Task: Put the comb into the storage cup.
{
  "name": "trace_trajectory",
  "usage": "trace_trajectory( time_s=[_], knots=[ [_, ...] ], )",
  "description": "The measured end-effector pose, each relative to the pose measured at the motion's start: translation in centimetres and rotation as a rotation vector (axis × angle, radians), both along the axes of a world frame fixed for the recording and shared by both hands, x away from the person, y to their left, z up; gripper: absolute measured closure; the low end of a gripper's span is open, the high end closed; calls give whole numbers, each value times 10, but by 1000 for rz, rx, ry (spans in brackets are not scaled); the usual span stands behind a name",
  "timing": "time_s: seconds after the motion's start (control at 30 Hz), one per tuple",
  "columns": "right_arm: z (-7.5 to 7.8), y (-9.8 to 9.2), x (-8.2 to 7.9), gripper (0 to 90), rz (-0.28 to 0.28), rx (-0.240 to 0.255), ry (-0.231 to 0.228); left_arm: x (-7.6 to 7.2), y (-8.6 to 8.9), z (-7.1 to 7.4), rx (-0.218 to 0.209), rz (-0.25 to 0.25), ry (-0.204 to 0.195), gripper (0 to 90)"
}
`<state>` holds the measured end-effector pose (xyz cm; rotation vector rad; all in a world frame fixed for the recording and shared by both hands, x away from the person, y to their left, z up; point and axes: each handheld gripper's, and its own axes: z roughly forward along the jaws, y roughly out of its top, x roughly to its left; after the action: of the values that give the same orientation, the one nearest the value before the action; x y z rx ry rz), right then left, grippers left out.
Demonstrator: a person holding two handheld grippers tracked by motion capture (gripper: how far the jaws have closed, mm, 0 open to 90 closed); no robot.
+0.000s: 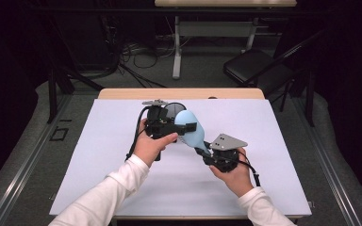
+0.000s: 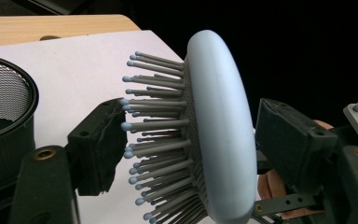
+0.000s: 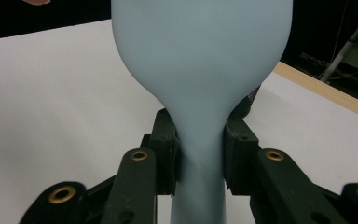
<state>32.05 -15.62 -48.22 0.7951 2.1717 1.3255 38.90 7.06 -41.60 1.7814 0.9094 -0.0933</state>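
right gripper (image 3: 199,158): black jaws clamped on the neck of the hairbrush (image 3: 200,60), one pad pressed on each side of the handle; hard matte plastic, brass-coloured pivot bushings.
left gripper (image 2: 186,144): jaws straddle the brush head, one pad at the bristle tips, the other just off the smooth back; contact on the back side not clear, so not a confirmed grip.
hairbrush: pale blue, oval paddle head narrowing to a slim handle; back smooth and domed, front a dark perforated cushion with straight grey bristles (image 2: 158,140) tipped with blue balls.
position: held in the air over the middle of the worktop (image 1: 99,160), between both grippers, head toward the left gripper (image 1: 188,127).
worktop: flat white sheet, wood edge at the far side.
mesh cup (image 2: 4,116): black round wire mesh, cut off by the frame edge.
hidden: handle end lost below the right gripper's jaws.
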Motion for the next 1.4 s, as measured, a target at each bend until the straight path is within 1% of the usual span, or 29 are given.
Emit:
trace_trajectory(
  time_s=[0.07, 0.2, 0.27, 0.33, 0.37, 0.43, 0.5, 0.57, 0.63, 0.7, 0.93, 1.03, 1.1, 1.13, 1.4],
  knots=[
    [0, 0, 0, 694, 1, 1, -1, 0, 0, 0, -8, -2, 4, 266],
    [0, 1, 0, 693, 1, -3, -4, 0, 0, 0, -11, 1, 7, 288],
    [0, 1, 0, 693, 1, -4, -5, 0, 0, 0, -8, 3, 2, 303],
    [0, 1, -1, 693, 1, -7, -8, -1, -1, 1, -7, -5, -8, 319],
    [-1, 1, -1, 694, 0, -9, -8, -1, -1, 1, -10, -7, -4, 320],
    [-1, 1, 0, 693, 1, -10, -8, -2, -2, 0, -4, -6, -2, 323],
    [-1, 1, 0, 693, 0, -10, -7, -2, -2, 0, -4, -4, 10, 325],
    [-1, 1, -1, 693, 0, -9, -6, -2, -2, 0, 4, -2, 15, 327],
    [-1, 1, 0, 693, 0, -10, -7, -1, -1, 0, -2, -9, 35, 341],
    [-1, 1, 0, 693, 1, -8, -6, -1, 0, 0, -13, -13, 46, 343],
    [-1, 1, -1, 693, 1, -8, -8, -1, 1, 0, -27, -9, 48, 360],
    [-1, 1, 0, 693, 0, -8, -7, -1, 1, 0, -30, -4, 60, 374],
    [-2, 1, -1, 693, 0, -6, -5, 0, 2, 0, -42, 0, 63, 391],
    [-2, 1, -1, 693, 0, -5, -5, -1, 3, 0, -50, 3, 67, 391],
    [-3, 2, 0, 694, 2, -7, -4, 0, 5, -2, -73, 8, 88, 401]
  ],
)
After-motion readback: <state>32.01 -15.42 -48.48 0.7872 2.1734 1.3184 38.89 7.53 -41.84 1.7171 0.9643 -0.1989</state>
